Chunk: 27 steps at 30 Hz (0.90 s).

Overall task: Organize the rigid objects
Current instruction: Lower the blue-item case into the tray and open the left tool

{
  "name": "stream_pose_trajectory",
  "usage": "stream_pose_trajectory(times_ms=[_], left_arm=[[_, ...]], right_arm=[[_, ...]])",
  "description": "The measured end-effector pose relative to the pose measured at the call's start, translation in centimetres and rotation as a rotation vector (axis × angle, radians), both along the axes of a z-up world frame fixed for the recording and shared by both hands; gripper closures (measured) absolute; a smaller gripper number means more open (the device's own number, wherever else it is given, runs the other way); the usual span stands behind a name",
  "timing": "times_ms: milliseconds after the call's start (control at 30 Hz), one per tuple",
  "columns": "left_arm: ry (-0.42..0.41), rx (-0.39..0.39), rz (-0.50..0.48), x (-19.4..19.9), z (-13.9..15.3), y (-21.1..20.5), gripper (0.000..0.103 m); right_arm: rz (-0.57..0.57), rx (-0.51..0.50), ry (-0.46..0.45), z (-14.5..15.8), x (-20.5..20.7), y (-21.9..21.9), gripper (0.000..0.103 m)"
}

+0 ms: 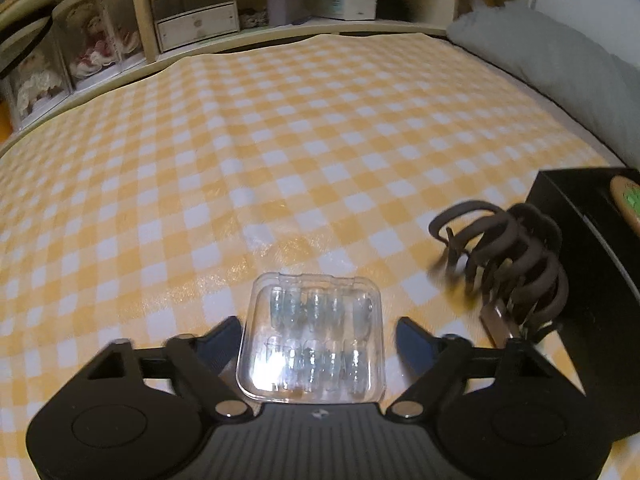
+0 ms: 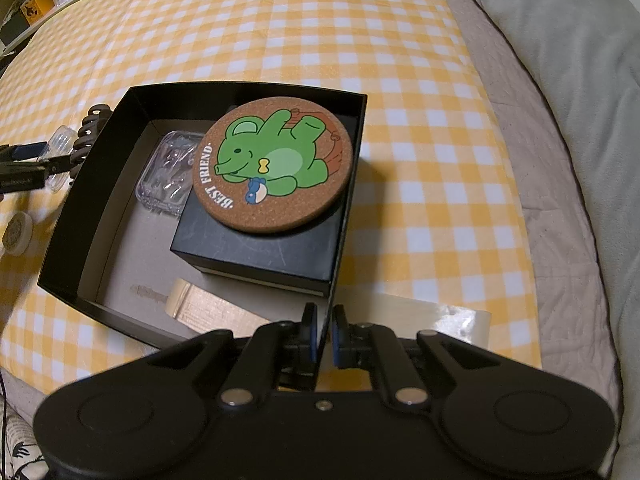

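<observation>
A clear plastic case (image 1: 314, 338) lies between the open fingers of my left gripper (image 1: 318, 334); the fingers stand apart from its sides. A brown hair claw clip (image 1: 508, 258) lies to its right beside the black box (image 1: 580, 240). My right gripper (image 2: 325, 336) is shut on the near right wall of the black box (image 2: 100, 176). Inside the box are a cork coaster with a green elephant (image 2: 272, 166) on a smaller black box (image 2: 260, 248), a second clear case (image 2: 168, 172) and a wooden piece (image 2: 208, 306).
Everything rests on a yellow checked cloth (image 1: 280, 140) over a bed. A grey pillow (image 2: 560, 60) lies to the right. Shelves with dolls and drawers (image 1: 120, 40) stand at the far edge. A small round tin (image 2: 16, 232) lies left of the box.
</observation>
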<state>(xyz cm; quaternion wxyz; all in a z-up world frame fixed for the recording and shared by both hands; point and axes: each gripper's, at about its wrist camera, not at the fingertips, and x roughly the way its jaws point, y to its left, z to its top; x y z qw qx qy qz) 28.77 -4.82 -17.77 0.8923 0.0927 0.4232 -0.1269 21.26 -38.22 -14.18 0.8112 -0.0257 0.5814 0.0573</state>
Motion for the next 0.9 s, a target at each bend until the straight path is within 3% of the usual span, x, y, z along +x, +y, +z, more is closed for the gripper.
stream_pose_trajectory(times_ms=[200,467,567,700,900], left_arm=[[-0.019,-0.030,0.013,0.0,0.5,0.9,0.030],[-0.099,-0.252,0.125,-1.2,5.2,0.9,0.030],[-0.096,-0.327,0.113,-1.9,6.9,-0.8,0.030],[-0.063,-0.370,0.100,-3.1,8.3,-4.1,0.030],[-0.009,-0.376,0.067,-5.1,9.1,-8.2,0.030]], right_arm=[[0.000,0.000,0.000,0.0,0.0,0.0,0.095],[0.000,0.000,0.001,-0.1,0.1,0.0,0.095],[0.001,-0.001,0.001,-0.1,0.1,0.0,0.095],[0.000,-0.002,-0.001,0.0,0.0,0.0,0.095],[0.004,-0.007,0.000,-0.1,0.0,0.0,0.095]])
